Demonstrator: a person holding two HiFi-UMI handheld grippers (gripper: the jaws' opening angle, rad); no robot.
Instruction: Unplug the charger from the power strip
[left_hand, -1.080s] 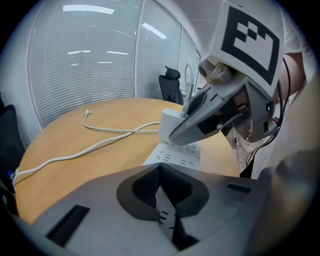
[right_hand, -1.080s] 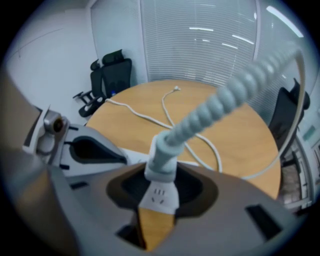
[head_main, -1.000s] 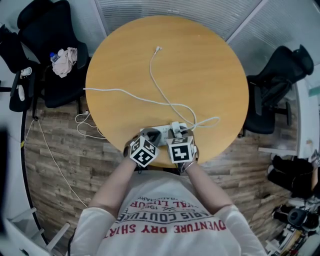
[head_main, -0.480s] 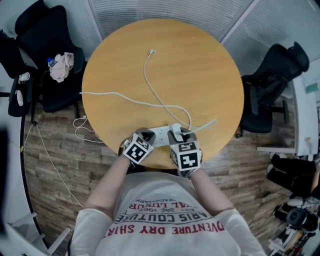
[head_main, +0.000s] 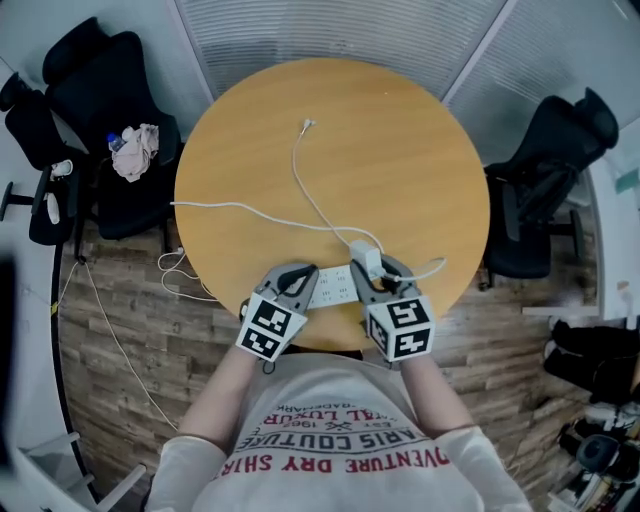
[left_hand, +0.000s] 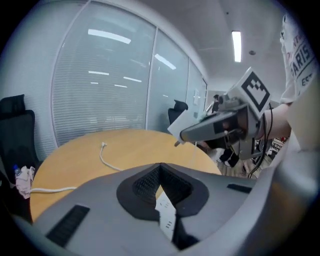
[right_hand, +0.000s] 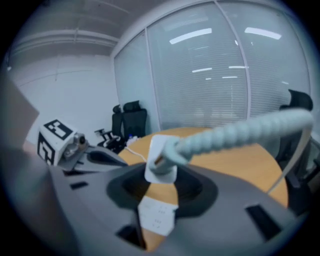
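Observation:
A white power strip (head_main: 334, 288) lies near the front edge of the round wooden table (head_main: 400, 150), and it shows through the jaws in both gripper views (left_hand: 165, 218) (right_hand: 157, 212). My right gripper (head_main: 373, 268) (right_hand: 161, 167) is shut on the white charger (head_main: 366, 261) (right_hand: 161, 156), which hangs free above the strip with its prongs out. The charger's thin cable (head_main: 310, 190) trails across the table. My left gripper (head_main: 307, 272) (left_hand: 160, 166) hovers at the strip's left end, its tips together with nothing between them.
The strip's own cord (head_main: 230, 207) runs left off the table to loops on the floor (head_main: 172, 262). Black office chairs stand at the left (head_main: 100, 90) and right (head_main: 545, 170). A cloth (head_main: 138, 150) lies on the left chair. Glass walls with blinds stand behind.
Both grippers have risen off the strip. The right one has pulled the charger up out of its socket, and the left has come up off the strip's left end.

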